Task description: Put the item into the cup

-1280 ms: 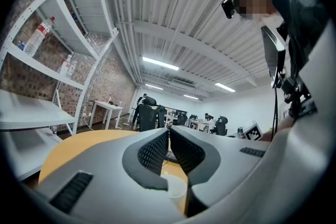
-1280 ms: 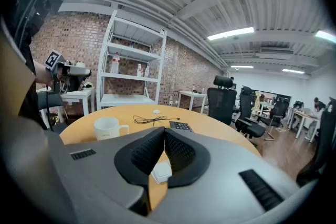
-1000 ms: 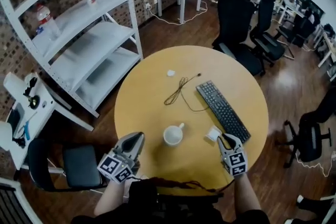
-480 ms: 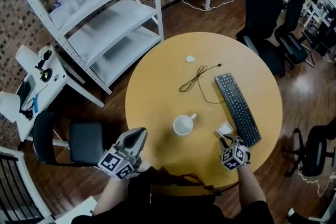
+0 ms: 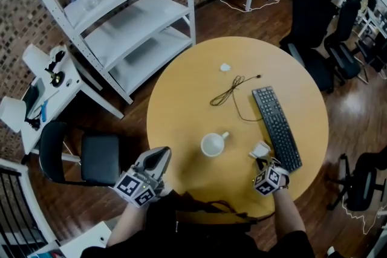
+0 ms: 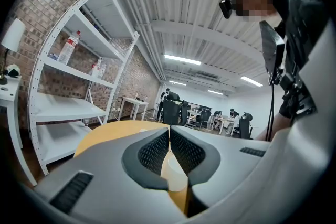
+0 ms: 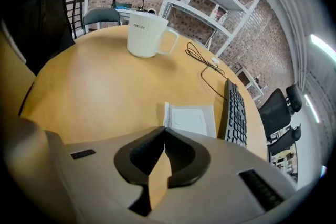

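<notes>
A white cup [image 5: 213,144] with a handle stands upright near the middle of the round yellow table [image 5: 181,106]; it also shows far off in the right gripper view as the cup [image 7: 145,34]. A small flat white packet [image 5: 261,148] lies beside the keyboard. My right gripper [image 5: 260,161] sits just behind that packet [image 7: 190,119], jaws shut and empty [image 7: 164,129]. My left gripper [image 5: 161,153] hovers at the table's near left edge, its jaws [image 6: 169,128] shut on nothing.
A black keyboard [image 5: 278,128] lies right of the packet, with a thin black cable [image 5: 233,90] and a small white scrap [image 5: 225,67] farther back. White shelving [image 5: 127,15] stands to the left, a black chair [image 5: 91,157] by the table, office chairs [image 5: 320,15] behind.
The head view has swung, so the table sits more to the right in the frame. Both grippers stay shut at the near edge; the right one holds just behind the packet.
</notes>
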A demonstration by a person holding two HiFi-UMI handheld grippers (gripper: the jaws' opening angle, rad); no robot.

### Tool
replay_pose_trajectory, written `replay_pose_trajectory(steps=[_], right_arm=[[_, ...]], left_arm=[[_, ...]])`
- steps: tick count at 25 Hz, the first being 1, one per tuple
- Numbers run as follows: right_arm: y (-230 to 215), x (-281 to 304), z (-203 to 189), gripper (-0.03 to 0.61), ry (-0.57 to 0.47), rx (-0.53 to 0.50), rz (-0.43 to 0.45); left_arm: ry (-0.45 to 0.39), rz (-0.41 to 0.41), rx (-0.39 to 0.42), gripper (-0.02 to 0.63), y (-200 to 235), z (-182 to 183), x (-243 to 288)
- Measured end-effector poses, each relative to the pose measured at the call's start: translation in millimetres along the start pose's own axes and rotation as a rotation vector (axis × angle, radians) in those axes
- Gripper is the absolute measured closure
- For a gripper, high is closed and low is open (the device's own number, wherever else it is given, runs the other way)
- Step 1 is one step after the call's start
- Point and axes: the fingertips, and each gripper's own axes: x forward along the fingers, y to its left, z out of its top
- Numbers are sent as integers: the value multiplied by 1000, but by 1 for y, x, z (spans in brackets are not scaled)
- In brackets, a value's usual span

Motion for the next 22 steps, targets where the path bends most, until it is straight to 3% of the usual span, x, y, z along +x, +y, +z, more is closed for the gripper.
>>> replay_pose_trajectory(steps=[9,13,22], right_arm=[[-10,-22,17,571,-73,78,-64],[-24,-43,31,571,-153,233,-83],[-71,-119,100,571,-451,514,-128]], left_arm=[[9,-38,12,609,-1,5,14],[7,-68,17,609,-3,6,22],[-32,-142,16,609,-4,16,35]])
